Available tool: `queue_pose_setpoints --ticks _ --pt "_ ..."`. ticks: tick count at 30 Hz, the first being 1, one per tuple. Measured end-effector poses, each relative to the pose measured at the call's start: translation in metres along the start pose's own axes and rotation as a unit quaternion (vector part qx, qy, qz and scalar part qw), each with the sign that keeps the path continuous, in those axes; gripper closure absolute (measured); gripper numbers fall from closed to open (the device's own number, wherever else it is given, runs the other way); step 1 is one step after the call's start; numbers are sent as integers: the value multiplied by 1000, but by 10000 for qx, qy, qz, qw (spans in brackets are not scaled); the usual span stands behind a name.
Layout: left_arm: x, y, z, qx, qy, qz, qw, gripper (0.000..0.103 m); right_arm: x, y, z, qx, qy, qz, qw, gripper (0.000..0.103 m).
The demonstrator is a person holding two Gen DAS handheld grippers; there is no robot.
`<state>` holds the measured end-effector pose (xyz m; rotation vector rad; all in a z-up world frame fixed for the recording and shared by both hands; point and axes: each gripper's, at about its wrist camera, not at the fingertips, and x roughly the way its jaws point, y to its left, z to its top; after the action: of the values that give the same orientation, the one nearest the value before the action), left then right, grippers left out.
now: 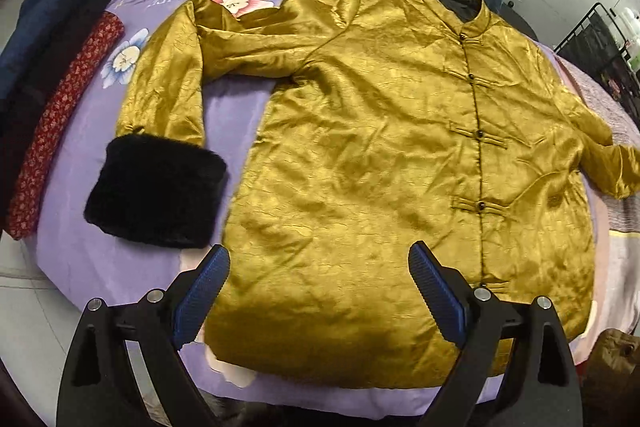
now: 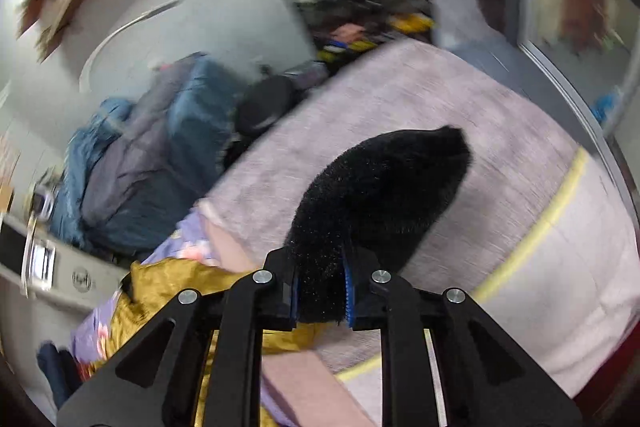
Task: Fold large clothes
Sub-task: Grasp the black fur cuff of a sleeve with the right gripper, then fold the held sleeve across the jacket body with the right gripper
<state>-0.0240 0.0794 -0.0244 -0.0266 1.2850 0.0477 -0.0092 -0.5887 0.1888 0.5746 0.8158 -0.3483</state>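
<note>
Two grippers are in play, and only one has hold of the garment. The gold satin jacket (image 1: 380,155) lies front-up and buttoned on the lilac floral sheet (image 1: 236,115), its long axis running from the hem at 6 o'clock to the collar at 12 o'clock in the left wrist view. The left sleeve bends down to a black fur cuff (image 1: 156,191) at 9 o'clock. The left gripper (image 1: 318,291) hovers over the hem with fingers spread wide, holding nothing; that cuff lies nearest it, to its left. The right gripper (image 2: 322,291) is clamped on the right sleeve's black fur cuff (image 2: 380,203), which stands up past its fingers toward 1 o'clock. Judged from this, the coming fold carries that sleeve leftward across the body. The left view shows the full layout but not the right cuff; the right view, blurred, shows the grip only.
</note>
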Motion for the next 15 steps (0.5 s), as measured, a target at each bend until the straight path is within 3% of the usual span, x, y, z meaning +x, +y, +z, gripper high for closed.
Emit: queue_pose_setpoints --ticks 3,7,11,15 --pt "-1 6 4 22 -72 -31 10000 14 11 110 -8 -1033 45 561 9931 86" --pt "-5 15 7 -54 -179 -113 9998 14 35 250 -53 -2243 395 1297 9650 86" --pt "-8 28 5 -109 -289 44 9995 14 70 371 -140 -3083 1073 1855 9268 86" --pt "-7 51 -2 -295 -256 153 9991 14 90 445 -227 -3724 1500 1958 8947 86"
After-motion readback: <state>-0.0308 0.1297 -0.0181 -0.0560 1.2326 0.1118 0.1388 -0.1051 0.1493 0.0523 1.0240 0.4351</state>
